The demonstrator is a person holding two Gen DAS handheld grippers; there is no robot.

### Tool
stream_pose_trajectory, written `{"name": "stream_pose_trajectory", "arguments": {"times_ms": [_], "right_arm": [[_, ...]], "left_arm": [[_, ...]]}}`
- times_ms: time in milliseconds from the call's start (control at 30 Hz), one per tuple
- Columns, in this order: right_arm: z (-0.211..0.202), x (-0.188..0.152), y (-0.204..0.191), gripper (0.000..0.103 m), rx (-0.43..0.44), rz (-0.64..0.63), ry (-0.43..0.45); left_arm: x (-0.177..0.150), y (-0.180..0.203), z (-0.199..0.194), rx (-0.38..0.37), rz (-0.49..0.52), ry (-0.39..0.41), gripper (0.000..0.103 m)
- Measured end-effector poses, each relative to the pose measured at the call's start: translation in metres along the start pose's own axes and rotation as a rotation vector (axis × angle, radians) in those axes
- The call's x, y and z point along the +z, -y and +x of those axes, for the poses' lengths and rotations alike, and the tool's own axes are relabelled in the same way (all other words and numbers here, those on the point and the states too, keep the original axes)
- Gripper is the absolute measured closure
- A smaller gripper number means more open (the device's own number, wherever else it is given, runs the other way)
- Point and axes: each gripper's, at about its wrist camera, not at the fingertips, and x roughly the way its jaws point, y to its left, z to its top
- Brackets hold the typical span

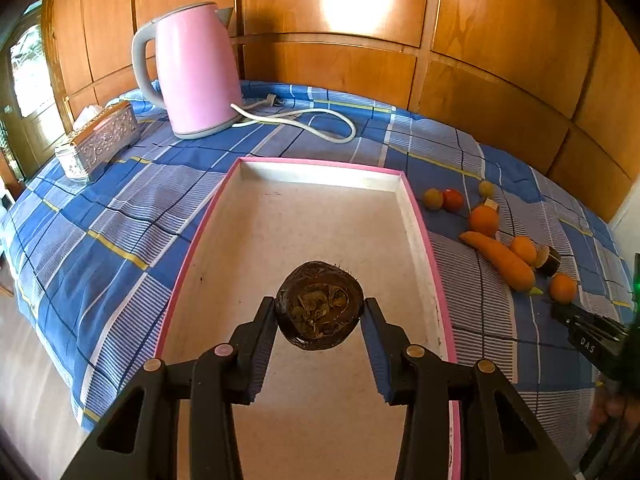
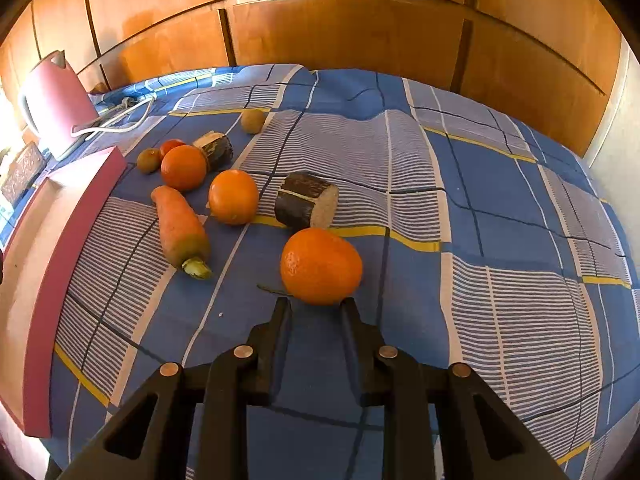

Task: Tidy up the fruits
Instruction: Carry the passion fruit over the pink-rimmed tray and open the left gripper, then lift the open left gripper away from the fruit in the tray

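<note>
My left gripper (image 1: 320, 305) is shut on a dark brown round fruit (image 1: 320, 320) with a greenish-yellow face, held above the bare floor of the pink-rimmed box (image 1: 320, 168). My right gripper (image 2: 315, 306) points down at the checked cloth, its fingers a little apart with nothing between them. An orange (image 2: 320, 266) lies just beyond its fingertips. Further back lie a carrot (image 2: 180, 228), two more oranges (image 2: 234, 202) (image 2: 183, 167), two dark cut cylinder pieces (image 2: 306, 200) (image 2: 216, 150), a small tomato (image 2: 171, 145) and small greenish fruits (image 2: 148, 159).
A pink kettle (image 1: 196, 68) with a white cord (image 1: 304, 118) stands behind the box, and a silver tissue box (image 1: 100, 140) sits at the back left. Wooden panels close off the far side. The blue checked cloth (image 2: 500, 220) stretches to the right of the fruits.
</note>
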Motion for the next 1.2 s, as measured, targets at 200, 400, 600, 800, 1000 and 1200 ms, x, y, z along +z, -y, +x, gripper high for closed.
{"name": "stream_pose_trajectory", "arguments": {"times_ms": [200, 400, 600, 800, 1000, 1200], "right_arm": [[0.000, 0.000, 0.002, 0.078, 0.003, -0.003, 0.003], [-0.001, -0.001, 0.002, 0.078, 0.004, -0.002, 0.009], [-0.003, -0.003, 0.001, 0.084, 0.005, -0.003, 0.014], [-0.006, -0.006, 0.001, 0.091, 0.011, -0.001, 0.015], [-0.011, -0.012, 0.000, 0.094, 0.025, -0.004, 0.019], [-0.018, -0.019, -0.008, 0.094, 0.060, -0.021, 0.024]], "left_arm": [[0.002, 0.000, -0.009, 0.006, 0.000, 0.029, 0.054], [0.003, 0.005, -0.027, -0.006, 0.024, 0.076, 0.050], [0.004, 0.013, -0.050, -0.021, 0.062, 0.136, 0.048], [0.001, 0.022, -0.064, -0.038, 0.093, 0.165, 0.047], [-0.005, 0.028, -0.070, -0.044, 0.111, 0.168, 0.047], [-0.009, 0.031, -0.071, -0.048, 0.121, 0.162, 0.046]]}}
